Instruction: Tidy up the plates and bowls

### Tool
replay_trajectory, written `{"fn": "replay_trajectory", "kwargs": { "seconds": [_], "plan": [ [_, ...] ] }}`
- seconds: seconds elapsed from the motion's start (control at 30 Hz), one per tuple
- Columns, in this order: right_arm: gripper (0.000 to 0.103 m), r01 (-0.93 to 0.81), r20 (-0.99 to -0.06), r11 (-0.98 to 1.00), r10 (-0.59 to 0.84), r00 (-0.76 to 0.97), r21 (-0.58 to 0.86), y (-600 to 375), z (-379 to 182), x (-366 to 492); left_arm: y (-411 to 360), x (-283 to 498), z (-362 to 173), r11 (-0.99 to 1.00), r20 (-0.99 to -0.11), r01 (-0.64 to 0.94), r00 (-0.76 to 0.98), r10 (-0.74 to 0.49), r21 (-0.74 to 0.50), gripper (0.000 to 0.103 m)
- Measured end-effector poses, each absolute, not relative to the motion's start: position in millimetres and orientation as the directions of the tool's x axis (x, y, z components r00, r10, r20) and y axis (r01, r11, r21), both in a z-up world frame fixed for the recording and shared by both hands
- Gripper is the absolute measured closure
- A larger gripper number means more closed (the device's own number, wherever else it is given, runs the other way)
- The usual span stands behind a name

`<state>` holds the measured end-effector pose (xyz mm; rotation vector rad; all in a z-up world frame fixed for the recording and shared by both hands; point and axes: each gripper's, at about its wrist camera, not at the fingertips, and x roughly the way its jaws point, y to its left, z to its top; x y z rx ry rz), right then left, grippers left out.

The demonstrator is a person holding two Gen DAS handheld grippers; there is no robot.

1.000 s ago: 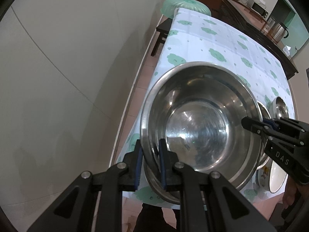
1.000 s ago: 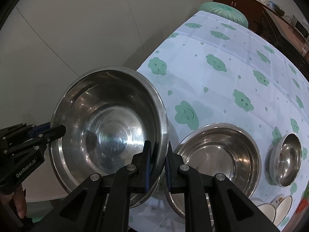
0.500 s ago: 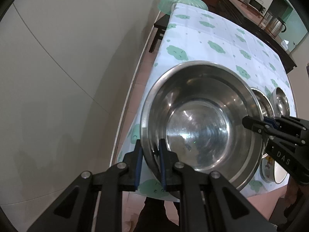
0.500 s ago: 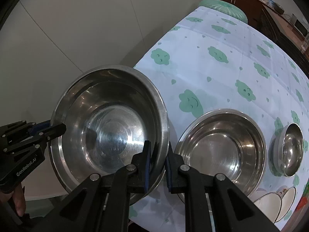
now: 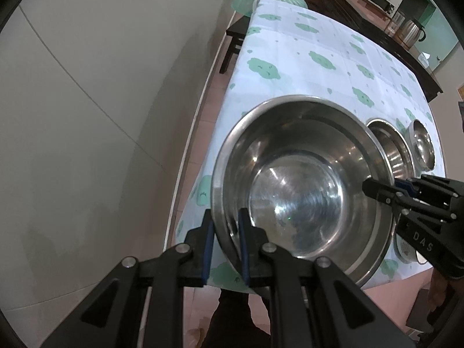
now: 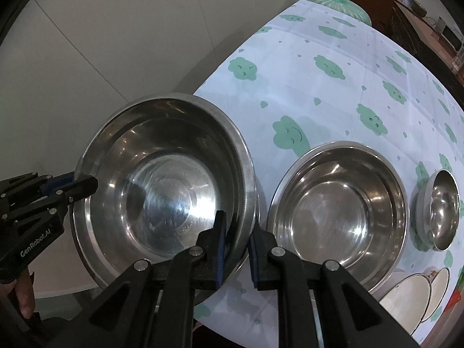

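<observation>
Left tool (image 5: pixel 224 243): pinching the near rim of the large steel bowl (image 5: pixel 301 191), lower centre of its view.
Right tool (image 6: pixel 236 249): pinching the same bowl's opposite rim.
Large steel bowl: held over the counter's near left corner.
Counter (image 6: pixel 333 92): pale cloth with green cloud faces; a medium steel bowl (image 6: pixel 337 211), a small steel bowl (image 6: pixel 440 208) and white plates (image 6: pixel 406 298) toward the right.
Room: plain grey wall (image 5: pixel 87 101) left, tiled floor (image 5: pixel 208 110) below, dark sideboard (image 5: pixel 362 20) upper right.

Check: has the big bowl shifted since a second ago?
Yes. The big bowl has drawn away from the second bowl, toward the table's left edge.
</observation>
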<state>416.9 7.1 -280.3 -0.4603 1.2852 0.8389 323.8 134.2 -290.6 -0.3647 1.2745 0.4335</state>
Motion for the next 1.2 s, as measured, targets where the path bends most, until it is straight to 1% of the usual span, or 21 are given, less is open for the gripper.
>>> {"fn": "replay_trajectory", "kwargs": {
  "seconds": [0.7,1.2],
  "plan": [
    [0.087,-0.766,-0.969,0.63,0.246,0.039,0.129,10.1,-296.6,409.4,131.8,321.8,-313.0,0.876,-0.976,-0.481,0.201,0.086,-0.022,0.09],
    [0.086,-0.784,-0.973,0.613,0.225,0.051,0.101,8.7,-305.1,402.9,126.7,320.1,-322.6,0.878,-0.976,-0.478,0.193,0.103,-0.002,0.089]
  ]
}}
